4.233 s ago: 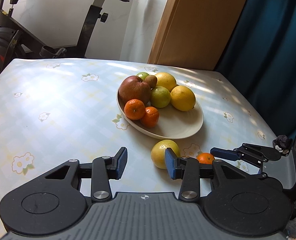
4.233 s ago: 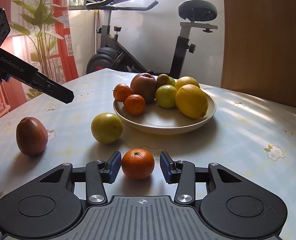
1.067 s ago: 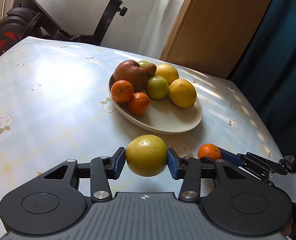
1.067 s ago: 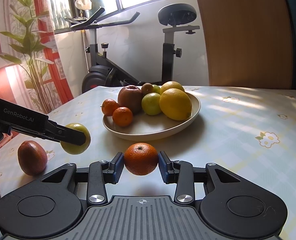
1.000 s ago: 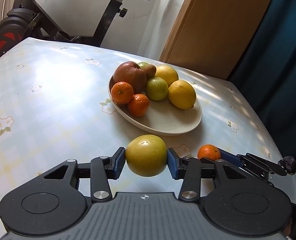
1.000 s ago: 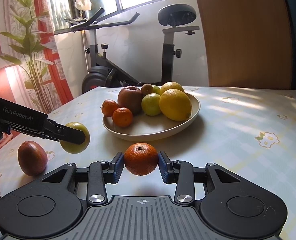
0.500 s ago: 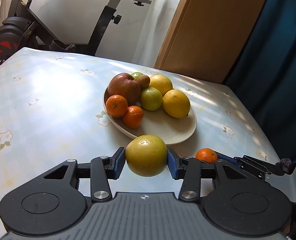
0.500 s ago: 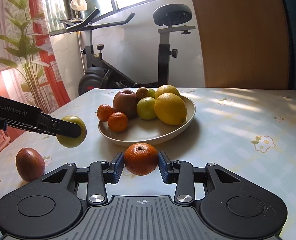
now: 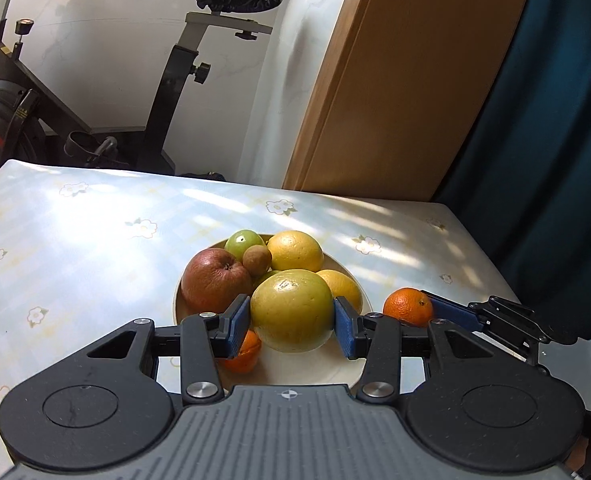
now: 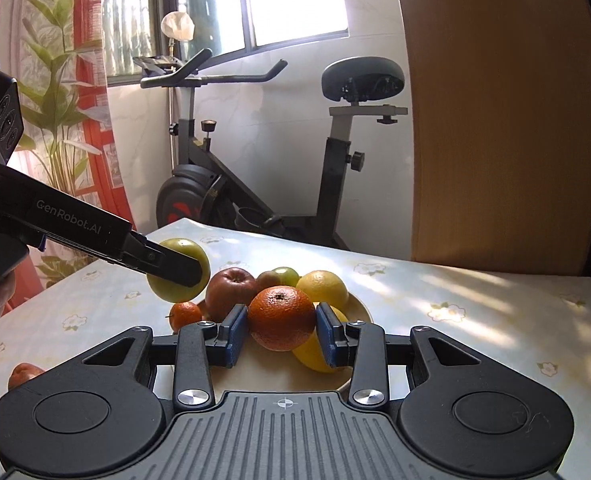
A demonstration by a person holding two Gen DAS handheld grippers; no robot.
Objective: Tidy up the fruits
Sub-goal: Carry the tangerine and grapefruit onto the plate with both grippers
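My left gripper [image 9: 292, 322] is shut on a large yellow-green fruit [image 9: 292, 310] and holds it in the air over the near part of the cream plate [image 9: 307, 372]. My right gripper [image 10: 281, 330] is shut on an orange [image 10: 281, 317] and holds it above the plate's near rim [image 10: 359, 302]. The plate holds a red apple [image 9: 213, 280], a green fruit [image 9: 242, 242], a small brown fruit [image 9: 257, 257], lemons [image 9: 295, 250] and small oranges [image 9: 241, 354]. The orange in the right gripper shows at the right in the left wrist view [image 9: 407, 306]. The yellow-green fruit shows at the left in the right wrist view [image 10: 179, 268].
A reddish fruit [image 10: 23, 374] lies on the flowered tablecloth [image 9: 75, 240] at the left. An exercise bike [image 10: 255, 184] stands behind the table. A wooden panel [image 9: 395, 80] and a dark blue curtain [image 9: 555, 120] are at the back right.
Both grippers have risen and moved forward with their fruits, from the table in front of the plate to above the plate. Earlier, both closed on fruits that lay on the table.
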